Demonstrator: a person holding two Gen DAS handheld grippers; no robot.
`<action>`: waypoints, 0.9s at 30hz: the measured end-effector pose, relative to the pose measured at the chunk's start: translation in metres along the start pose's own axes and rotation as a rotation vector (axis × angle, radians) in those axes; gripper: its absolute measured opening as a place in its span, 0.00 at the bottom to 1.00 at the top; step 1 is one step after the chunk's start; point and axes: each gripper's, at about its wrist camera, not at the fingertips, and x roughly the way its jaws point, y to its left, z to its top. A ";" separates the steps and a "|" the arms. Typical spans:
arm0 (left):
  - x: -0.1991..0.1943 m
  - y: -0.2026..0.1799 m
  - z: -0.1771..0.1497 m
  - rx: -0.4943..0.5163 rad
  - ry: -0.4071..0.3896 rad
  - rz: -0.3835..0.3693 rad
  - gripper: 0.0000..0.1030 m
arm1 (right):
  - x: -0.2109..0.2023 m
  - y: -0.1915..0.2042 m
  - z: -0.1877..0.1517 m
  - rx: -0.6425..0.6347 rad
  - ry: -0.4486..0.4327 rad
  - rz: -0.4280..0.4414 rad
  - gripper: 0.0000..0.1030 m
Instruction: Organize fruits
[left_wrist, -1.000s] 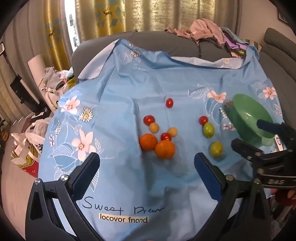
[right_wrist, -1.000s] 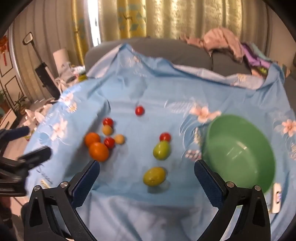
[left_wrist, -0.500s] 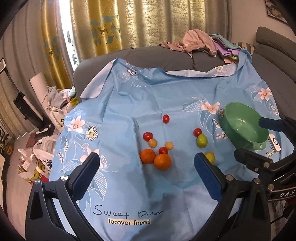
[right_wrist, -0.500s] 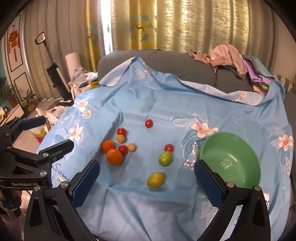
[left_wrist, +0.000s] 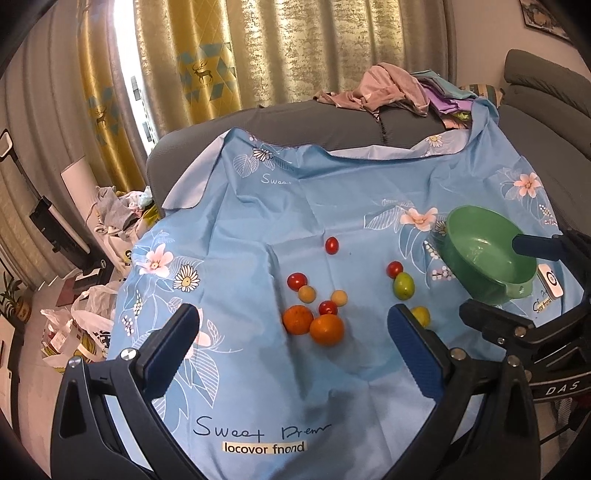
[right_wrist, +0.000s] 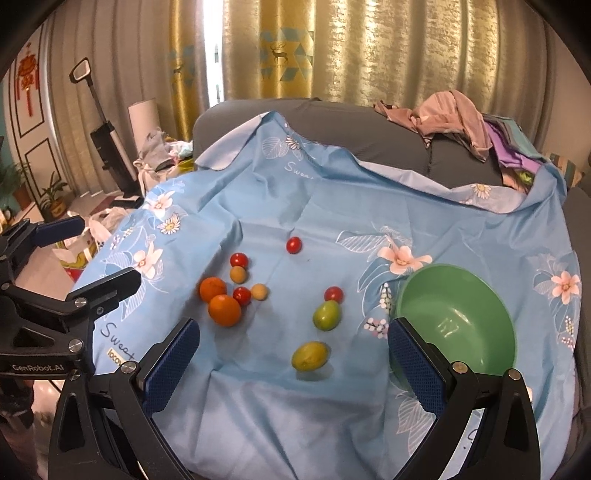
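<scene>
Nothing picked yet: left tongs (left_wrist: 291, 332) and right tongs (right_wrist: 293, 349) both spread wide, empty, above blue cloth (right_wrist: 332, 206). Fruit loose beside empty green bowl (right_wrist: 458, 325); yellow-green one (right_wrist: 309, 355), perhaps a plum, nearest. Next: lower, clamp gently, carry to bowl
</scene>
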 end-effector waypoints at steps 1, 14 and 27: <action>0.000 0.000 0.000 0.000 0.000 0.000 0.99 | 0.000 0.000 0.000 0.000 0.000 0.001 0.99; 0.001 0.000 0.001 0.001 0.008 -0.003 0.99 | 0.000 0.000 0.001 -0.001 0.001 0.001 0.99; 0.005 -0.001 0.000 0.007 0.019 -0.004 0.99 | 0.002 0.000 0.001 -0.001 0.009 0.000 0.99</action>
